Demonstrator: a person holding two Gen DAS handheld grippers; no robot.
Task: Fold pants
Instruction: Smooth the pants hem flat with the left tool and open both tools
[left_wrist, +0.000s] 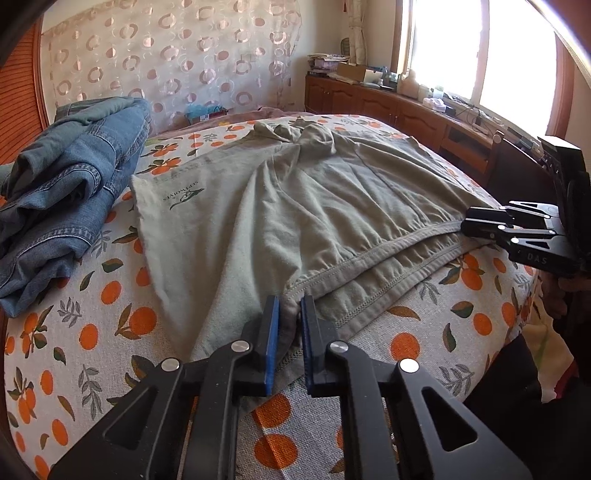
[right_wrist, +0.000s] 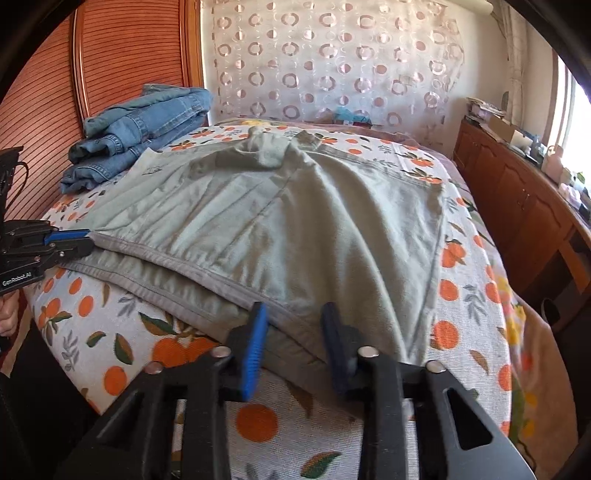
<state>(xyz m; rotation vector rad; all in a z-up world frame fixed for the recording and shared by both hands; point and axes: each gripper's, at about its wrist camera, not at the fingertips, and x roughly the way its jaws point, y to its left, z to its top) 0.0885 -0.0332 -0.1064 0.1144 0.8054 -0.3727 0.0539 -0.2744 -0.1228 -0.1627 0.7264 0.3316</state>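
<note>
Grey-green pants (left_wrist: 280, 214) lie spread on the bed, waistband toward me, legs bunched at the far end; they also show in the right wrist view (right_wrist: 295, 221). My left gripper (left_wrist: 290, 321) is shut on the waistband's left corner; it shows at the left of the right wrist view (right_wrist: 86, 240). My right gripper (right_wrist: 293, 332) has its fingers apart around the waistband's right corner, the cloth lying between them. It shows at the right of the left wrist view (left_wrist: 467, 223), touching the waistband end.
A bedspread with orange-fruit print (left_wrist: 110, 332) covers the bed. Folded blue jeans (left_wrist: 66, 199) are stacked at the far left, also in the right wrist view (right_wrist: 136, 133). A wooden headboard (right_wrist: 122, 55), a curtain and a cluttered wooden cabinet (left_wrist: 406, 107) under the window surround the bed.
</note>
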